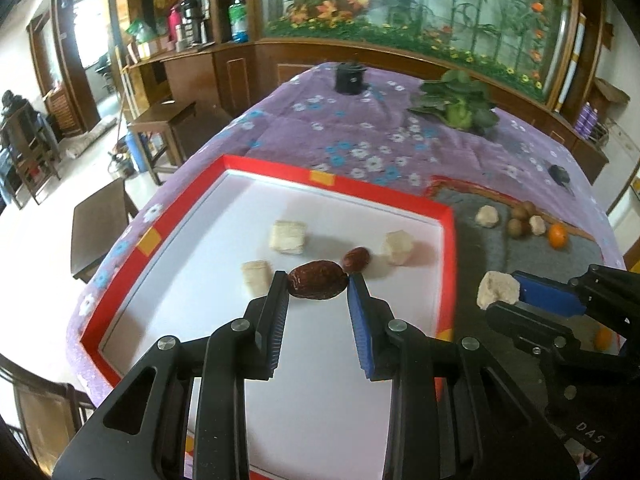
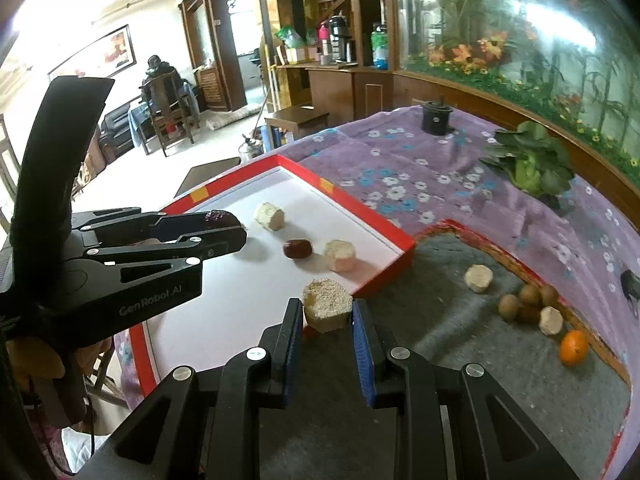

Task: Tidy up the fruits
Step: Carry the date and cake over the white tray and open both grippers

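The left gripper point(image 1: 318, 284) has its jaws clamped on a dark brown, wrinkled dried date point(image 1: 317, 280), held above the white floor of a shallow red-rimmed cardboard tray point(image 1: 446, 256) that sits on a desk covered with a purple flowered cloth point(image 1: 360, 136). On the tray floor lie a second, smaller reddish date point(image 1: 355, 259) and three pale cut chunks of sugarcane point(image 1: 288, 237), all apart from one another. The right gripper point(image 2: 327, 312) has its jaws closed on another pale, hexagonal-cut sugarcane piece point(image 2: 327, 309), held over the tray's near right edge, where the tray meets a grey felt mat point(image 2: 460, 344). On that mat rest more cane pieces, a cluster of small round brown fruits point(image 2: 528, 304) touching each other, and a small orange tangerine point(image 2: 573, 347) just beside them. Farther back on the cloth stand a leafy green vegetable point(image 2: 528, 168) and a black cylindrical pot point(image 2: 437, 119).
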Demonstrator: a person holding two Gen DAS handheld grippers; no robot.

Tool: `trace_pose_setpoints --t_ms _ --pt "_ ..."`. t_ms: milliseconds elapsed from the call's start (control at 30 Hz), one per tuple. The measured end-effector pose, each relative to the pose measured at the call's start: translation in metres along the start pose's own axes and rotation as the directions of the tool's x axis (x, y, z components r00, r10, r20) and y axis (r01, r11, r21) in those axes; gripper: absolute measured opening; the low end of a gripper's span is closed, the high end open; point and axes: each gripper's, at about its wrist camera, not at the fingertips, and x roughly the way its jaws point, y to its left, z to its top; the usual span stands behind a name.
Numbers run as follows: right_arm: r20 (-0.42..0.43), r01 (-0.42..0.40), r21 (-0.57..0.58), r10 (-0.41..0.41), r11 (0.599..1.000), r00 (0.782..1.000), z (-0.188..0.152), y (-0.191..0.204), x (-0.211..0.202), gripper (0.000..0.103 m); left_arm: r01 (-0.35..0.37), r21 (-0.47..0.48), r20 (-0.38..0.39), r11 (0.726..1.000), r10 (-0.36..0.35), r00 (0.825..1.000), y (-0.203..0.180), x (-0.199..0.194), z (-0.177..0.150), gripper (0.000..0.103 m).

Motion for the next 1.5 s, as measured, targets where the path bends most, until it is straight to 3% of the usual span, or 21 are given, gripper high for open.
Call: trace_pose_setpoints --t_ms 433,1267,1333,1400,1500 --pt "-0.070 -0.040 -0.041 0.037 0.998 0.997 0.016 0.018 0.046 0.024 -0.008 -0.052 -0.055 0.999 0.005 0.998 0.028 0.022 -0.007 0.029" --pt "-0.133 -0.038 -0.017 0.036 0.999 0.990 0.019 0.016 0.087 0.024 -0.028 -0.058 -0.064 0.998 0.024 0.998 0.029 0.035 -0.001 0.029" --pt "-0.127 -0.047 -0.008 0.046 0.999 0.991 0.019 0.016 0.086 0.027 -0.029 -0.068 -0.063 0.997 0.025 0.998 0.030 0.035 -0.001 0.029" --pt "-0.121 -0.050 0.004 0.050 0.999 0.991 0.018 0.014 0.084 0.035 -0.042 -0.062 -0.065 0.997 0.037 0.997 0.030 0.036 -0.001 0.035" --pt "-0.109 -0.054 0.010 0.054 0.999 0.993 0.017 0.013 0.077 0.035 -0.036 -0.077 -0.073 0.996 0.031 0.997 0.032 0.036 -0.002 0.047"
